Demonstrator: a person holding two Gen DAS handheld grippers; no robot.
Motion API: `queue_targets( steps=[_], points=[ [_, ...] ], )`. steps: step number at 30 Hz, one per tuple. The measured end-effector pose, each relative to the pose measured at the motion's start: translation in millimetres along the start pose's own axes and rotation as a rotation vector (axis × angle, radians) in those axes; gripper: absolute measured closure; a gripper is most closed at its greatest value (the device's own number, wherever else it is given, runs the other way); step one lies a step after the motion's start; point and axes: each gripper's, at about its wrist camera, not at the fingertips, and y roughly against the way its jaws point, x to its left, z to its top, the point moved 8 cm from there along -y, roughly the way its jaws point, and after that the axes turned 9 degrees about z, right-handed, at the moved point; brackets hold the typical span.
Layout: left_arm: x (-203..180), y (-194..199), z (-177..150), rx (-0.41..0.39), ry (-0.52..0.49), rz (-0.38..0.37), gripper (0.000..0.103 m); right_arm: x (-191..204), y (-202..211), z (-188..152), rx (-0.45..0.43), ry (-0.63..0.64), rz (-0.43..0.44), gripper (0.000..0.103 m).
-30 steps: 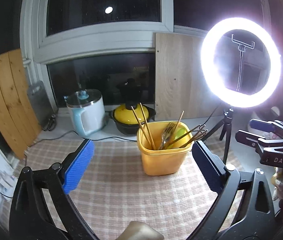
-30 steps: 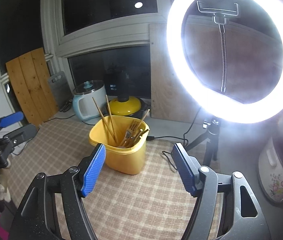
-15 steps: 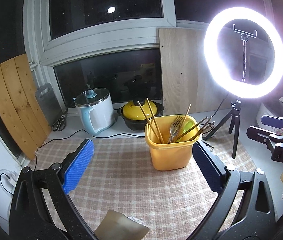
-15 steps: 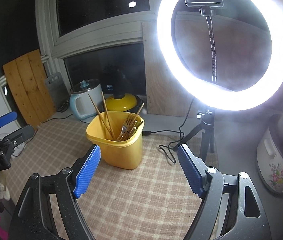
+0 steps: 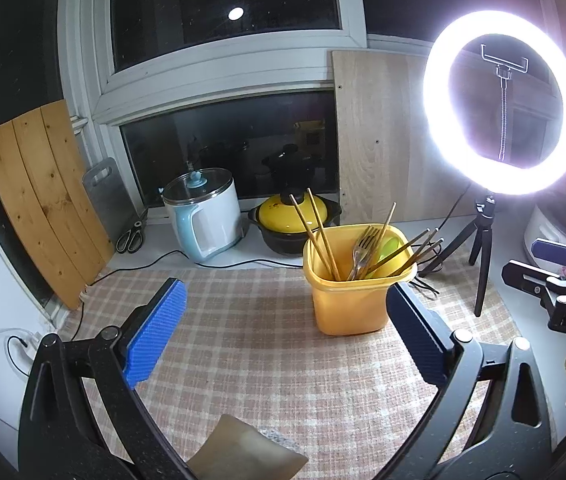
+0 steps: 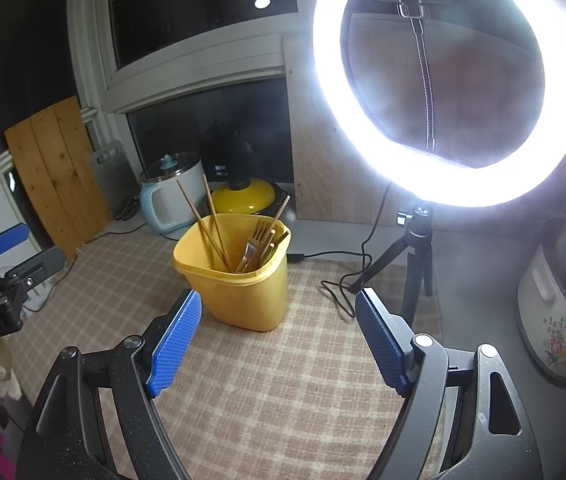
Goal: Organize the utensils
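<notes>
A yellow plastic cup [image 5: 349, 304] [image 6: 243, 292] stands on the checked cloth [image 5: 243, 344] [image 6: 283, 392]. Several chopsticks [image 5: 315, 236] [image 6: 205, 224] and forks [image 5: 363, 248] [image 6: 255, 242] stick up out of it. My left gripper [image 5: 285, 320] hovers in front of the cup, open, nothing between its blue pads. My right gripper [image 6: 279, 328] also hovers just before the cup, open and empty. Each gripper shows at the edge of the other's view, the right one [image 5: 555, 280] on the right and the left one [image 6: 7, 268] on the left.
A lit ring light on a tripod [image 5: 483, 248] [image 6: 419, 248] stands right of the cup, its cable [image 6: 343, 284] trailing on the cloth. Behind are a pale blue kettle [image 5: 207, 220], a yellow-lidded pot [image 5: 295, 220], wooden boards [image 5: 39, 200] and, at right, a flowered rice cooker [image 6: 559, 304].
In the left wrist view the cup and the ring light have slid rightward and the scene has dropped a little. The right gripper's jaws have widened slightly. Both grippers stay empty.
</notes>
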Motion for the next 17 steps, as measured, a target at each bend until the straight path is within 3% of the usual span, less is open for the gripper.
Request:
queue_targets(
  steps=[17],
  points=[
    [6.3,-0.3,-4.2,-0.005,0.018,-0.001,0.001,-9.4,-3.6,-12.8,0.028,-0.046,-0.012,0.024]
  ],
)
